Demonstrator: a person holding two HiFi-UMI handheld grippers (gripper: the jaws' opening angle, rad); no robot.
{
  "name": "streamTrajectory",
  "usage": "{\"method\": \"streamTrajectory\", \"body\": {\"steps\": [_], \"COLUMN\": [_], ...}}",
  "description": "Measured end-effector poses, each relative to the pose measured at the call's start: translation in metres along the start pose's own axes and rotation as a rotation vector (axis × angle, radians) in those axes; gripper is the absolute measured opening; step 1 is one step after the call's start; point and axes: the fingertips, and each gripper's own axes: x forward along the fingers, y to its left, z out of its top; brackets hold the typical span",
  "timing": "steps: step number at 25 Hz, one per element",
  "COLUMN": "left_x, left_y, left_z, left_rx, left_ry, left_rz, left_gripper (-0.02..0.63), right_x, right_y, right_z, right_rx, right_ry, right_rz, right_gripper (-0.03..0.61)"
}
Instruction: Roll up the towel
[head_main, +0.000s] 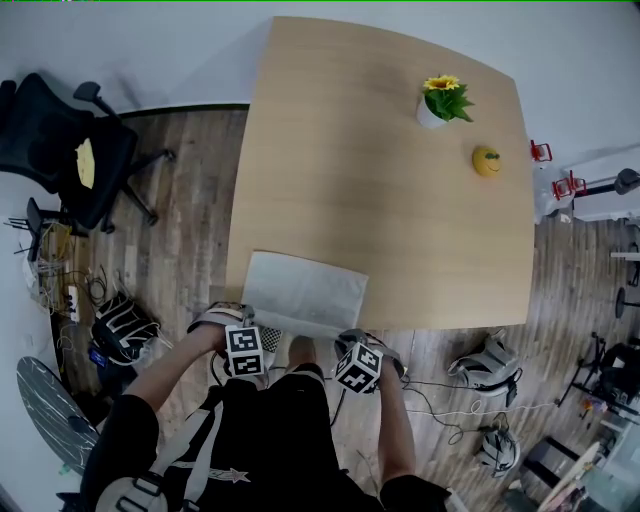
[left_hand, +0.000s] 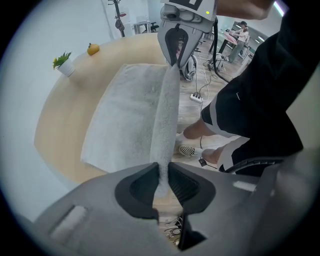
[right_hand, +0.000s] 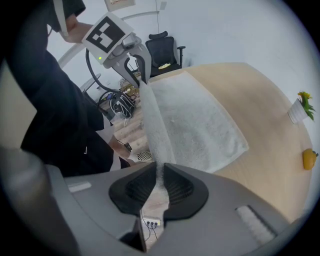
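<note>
At near edge of table (head_main: 380, 190): white towel (head_main: 305, 292) lies flat, not rolled yet. Near side of towel lifted up off table. Left gripper (left_hand: 162, 181) pinches left end of that near side, jaws almost together, tight on cloth. Right gripper (right_hand: 160, 181) pinches right end same way. Towel edge pulled straight between both grippers. Far end of table, well apart from towel: potted sunflower (head_main: 441, 100), small yellow thing (head_main: 486, 160) near it. Black office chair (head_main: 70, 150) on wood floor (head_main: 190, 200), left of table.

Left tongs (head_main: 247, 345) and right tongs (head_main: 358, 360) cover the towel (head_main: 305, 292)'s near corners.
</note>
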Motion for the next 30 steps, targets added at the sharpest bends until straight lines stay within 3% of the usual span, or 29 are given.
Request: {"method": "streamTrajectory", "body": {"steps": [5, 16, 30], "left_x": [0.0, 0.0, 0.003], "left_y": [0.003, 0.013, 0.037], "left_z": [0.0, 0.002, 0.005], "left_rx": [-0.006, -0.026, -0.049], "left_ry": [0.012, 0.021, 0.025], "left_rz": [-0.035, -0.076, -0.032], "left_gripper": [0.075, 0.075, 0.078], "right_x": [-0.005, -0.01, -0.009], "right_y": [-0.004, -0.023, -0.049], "right_z": [0.003, 0.011, 0.016], "right_rx": [0.013, 0.02, 0.025], "right_ry": [0.001, -0.005, -0.034], "right_rz": [0.051, 0.072, 0.012], "right_gripper": [0.054, 0.055, 0.057]}}
